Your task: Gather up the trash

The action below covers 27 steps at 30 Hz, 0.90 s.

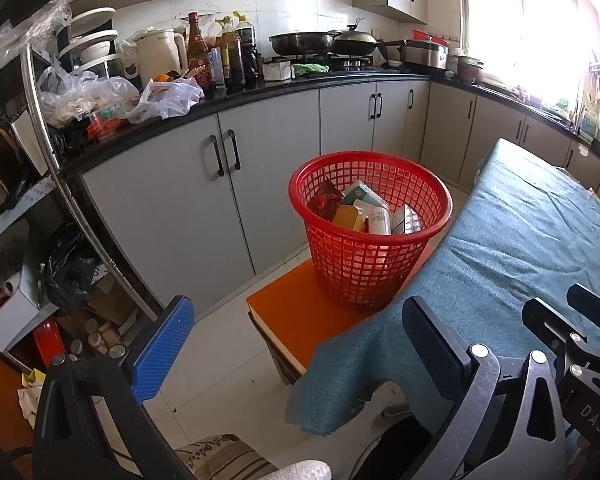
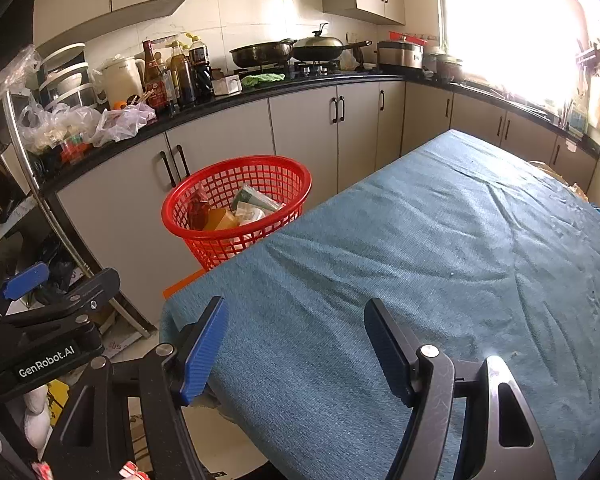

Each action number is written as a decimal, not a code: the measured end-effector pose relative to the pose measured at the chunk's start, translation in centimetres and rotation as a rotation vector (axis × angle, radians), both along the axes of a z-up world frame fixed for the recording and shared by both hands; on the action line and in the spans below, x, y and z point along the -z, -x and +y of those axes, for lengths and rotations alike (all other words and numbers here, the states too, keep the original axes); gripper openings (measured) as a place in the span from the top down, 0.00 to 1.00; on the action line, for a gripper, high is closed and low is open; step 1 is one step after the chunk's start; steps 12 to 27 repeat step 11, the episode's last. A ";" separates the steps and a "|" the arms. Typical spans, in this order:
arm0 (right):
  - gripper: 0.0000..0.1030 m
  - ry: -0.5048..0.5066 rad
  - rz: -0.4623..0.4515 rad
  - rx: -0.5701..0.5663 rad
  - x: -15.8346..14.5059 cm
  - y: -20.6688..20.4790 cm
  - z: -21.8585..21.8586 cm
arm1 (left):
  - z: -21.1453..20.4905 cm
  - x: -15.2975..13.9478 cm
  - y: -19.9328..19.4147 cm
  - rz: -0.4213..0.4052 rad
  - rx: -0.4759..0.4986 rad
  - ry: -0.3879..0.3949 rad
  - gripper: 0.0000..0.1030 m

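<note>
The red basket [image 1: 370, 228] is the landmark: it stands on an orange board [image 1: 296, 312] just off the near corner of the table, whose blue cloth [image 2: 420, 240] shows no trash on the part in view. From the left gripper [image 1: 296, 344] the basket lies straight ahead and a little above its fingertips; from the right gripper [image 2: 296, 352] it lies ahead and well to the left, past the cloth's edge. The left hand is judged the nearer of the two. The basket stands upright, mouth up, so anything dropped in would have to come from above its rim.

Both grippers have their blue pads spread wide with nothing between them; the cloth merely lies beyond them.

Counted: one basket, two grippers. Inside the basket the trash is heaped: a dark reddish wrapper [image 1: 324, 200], a yellow piece [image 1: 348, 218], a green-and-white carton [image 1: 366, 194] and some white packets, perhaps five or six pieces in all, though the overlap makes the count unsure. If the table is indeed cleared, the collecting looks about finished
</note>
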State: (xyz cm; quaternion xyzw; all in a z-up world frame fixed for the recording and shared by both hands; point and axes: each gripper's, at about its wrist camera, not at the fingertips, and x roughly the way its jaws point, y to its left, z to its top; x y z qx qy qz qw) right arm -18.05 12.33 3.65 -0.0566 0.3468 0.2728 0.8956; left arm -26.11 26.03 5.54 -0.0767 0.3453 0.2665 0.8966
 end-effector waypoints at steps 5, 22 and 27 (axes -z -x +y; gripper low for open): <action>0.27 -0.001 0.011 -0.003 0.2 -0.2 0.1 | 0.2 0.2 -0.1 0.008 0.000 0.003 0.00; 0.26 -0.008 0.021 -0.002 0.4 -0.5 0.1 | 0.2 0.2 -0.2 0.008 -0.001 0.004 0.00; 0.26 -0.008 0.021 -0.002 0.4 -0.5 0.1 | 0.2 0.2 -0.2 0.008 -0.001 0.004 0.00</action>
